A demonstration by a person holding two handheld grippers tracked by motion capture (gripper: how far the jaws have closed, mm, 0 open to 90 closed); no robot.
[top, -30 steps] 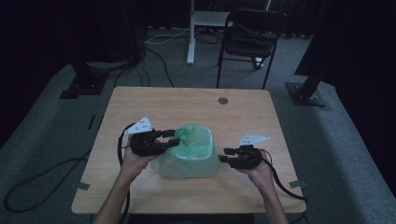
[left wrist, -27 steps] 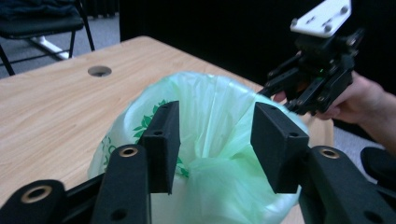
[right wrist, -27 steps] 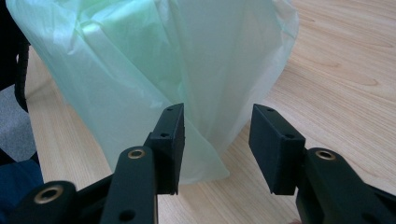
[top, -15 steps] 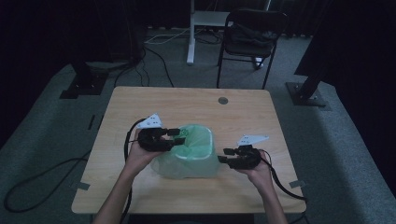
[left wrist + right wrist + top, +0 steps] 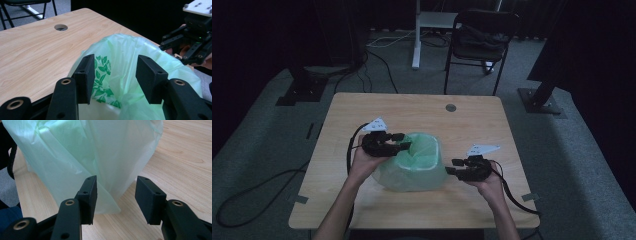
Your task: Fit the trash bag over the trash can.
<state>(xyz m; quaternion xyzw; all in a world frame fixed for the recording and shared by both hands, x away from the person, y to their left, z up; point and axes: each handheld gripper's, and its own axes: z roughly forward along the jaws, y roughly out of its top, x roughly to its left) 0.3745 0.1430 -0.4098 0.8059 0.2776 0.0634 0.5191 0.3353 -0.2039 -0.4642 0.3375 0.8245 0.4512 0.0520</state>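
Observation:
A pale green plastic bag (image 5: 414,165) lines a small bin in the middle of the wooden table (image 5: 462,120). Its rim with a printed leaf pattern (image 5: 101,67) stands open. My left gripper (image 5: 404,145) is open at the bag's left rim, and its jaws straddle the rim in the left gripper view (image 5: 113,77). My right gripper (image 5: 453,167) is open just right of the bag, low near the tabletop. In the right gripper view (image 5: 116,200) the bag's draped side (image 5: 87,152) hangs right in front of its jaws.
A round cable hole (image 5: 451,107) sits near the table's far edge. A black chair (image 5: 479,40) and a white desk leg (image 5: 416,35) stand beyond the table. Cables trail from both grippers over the table's sides.
My left gripper has moved right and slightly forward, from beside the bag onto its left rim. The right gripper has hardly moved.

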